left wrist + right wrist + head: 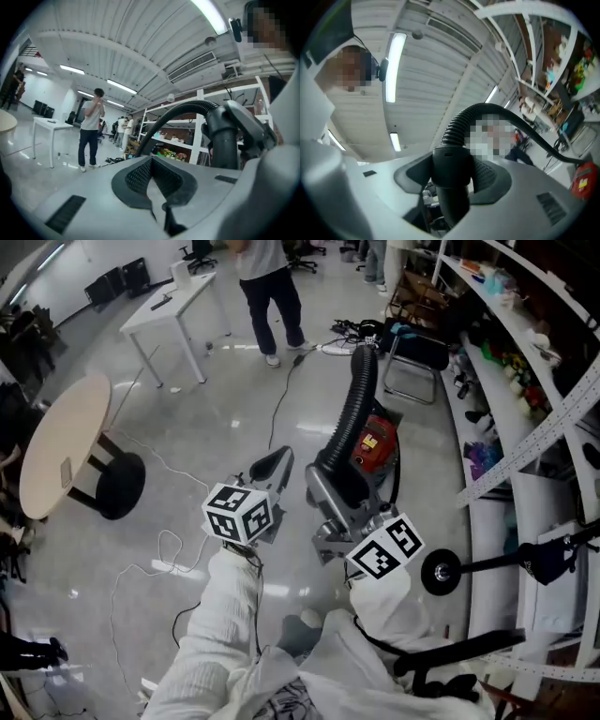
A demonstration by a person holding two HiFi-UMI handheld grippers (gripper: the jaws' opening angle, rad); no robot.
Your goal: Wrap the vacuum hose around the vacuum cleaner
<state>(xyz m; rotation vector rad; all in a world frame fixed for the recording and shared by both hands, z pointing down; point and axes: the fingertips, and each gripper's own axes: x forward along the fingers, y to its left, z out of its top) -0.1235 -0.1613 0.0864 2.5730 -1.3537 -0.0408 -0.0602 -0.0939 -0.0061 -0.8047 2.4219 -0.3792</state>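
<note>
- My right tool (450, 173) pinches the smooth end cuff of the black ribbed vacuum hose (457, 125). The hose arcs away from the grip and drops to the red canister vacuum cleaner (378, 442). The cleaner stands on the grey floor (216, 399) just beyond my tools, close to the right side.
- My left tool (151, 161) has its jaws pressed together on nothing and sits just left of the hose.
- The hose hangs in one long span. I judge that pulling it higher or nearer could drag or tip the canister.
- The cuff is round and slick. If I twist it to start a loop, it may turn or slip in the pads and the hose would spring back.
- With my left tool closed I cannot guide the slack, so any coil I lay may unwind. That tool has to spread first.
- The right side is tight. The white metal shelving (525, 352) runs along it, a dark metal-framed chair (411, 381) stands just beyond the cleaner, and a black stand with a round base (441, 575) sits near right. A hose swung that way would snag.
- The left offers open floor, crossed only by a thin white cable (169, 549). A standing person (272, 282) is far off and well apart.
</note>
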